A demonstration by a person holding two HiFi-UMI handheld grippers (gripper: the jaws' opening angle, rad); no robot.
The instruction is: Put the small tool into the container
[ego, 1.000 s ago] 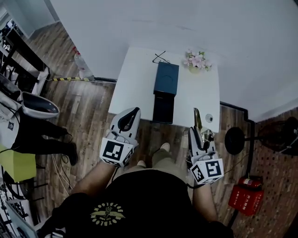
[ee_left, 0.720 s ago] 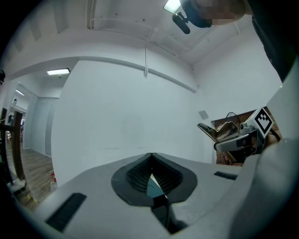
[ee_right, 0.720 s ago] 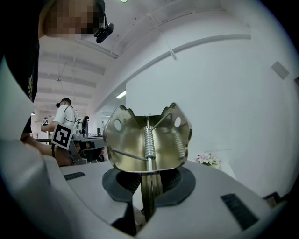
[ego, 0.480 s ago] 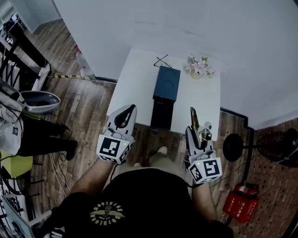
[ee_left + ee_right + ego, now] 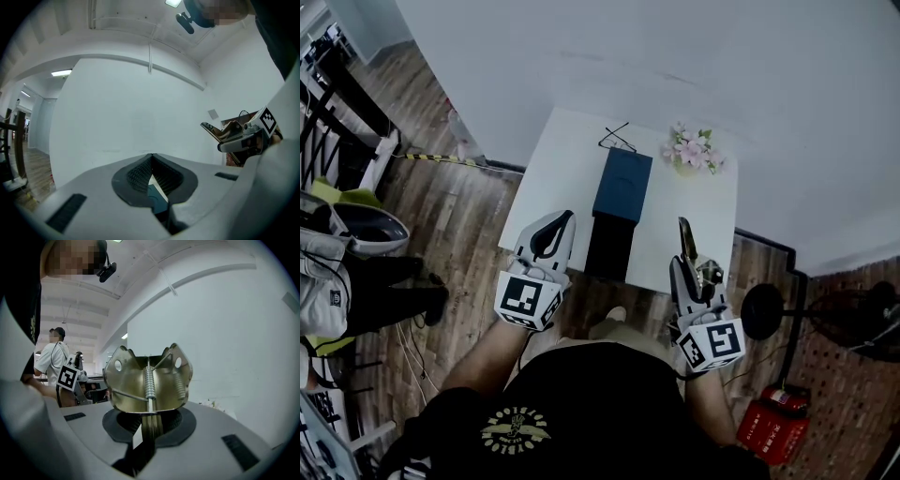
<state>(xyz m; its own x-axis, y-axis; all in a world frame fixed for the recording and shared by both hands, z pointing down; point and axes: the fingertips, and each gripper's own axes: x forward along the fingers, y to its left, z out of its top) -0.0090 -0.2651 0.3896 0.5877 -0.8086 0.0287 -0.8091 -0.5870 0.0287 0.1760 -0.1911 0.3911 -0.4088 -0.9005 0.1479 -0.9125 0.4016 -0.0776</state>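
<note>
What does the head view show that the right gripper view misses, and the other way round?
Only the head view: the long dark blue box on the white table, the wooden floor and a red box standing on it.
Only the right gripper view: the coil spring inside the brass-coloured metal spring clamp, and a bystander in a white shirt.
Both: that clamp gripped in the right tool, and the left tool, shut with nothing in it.
</note>
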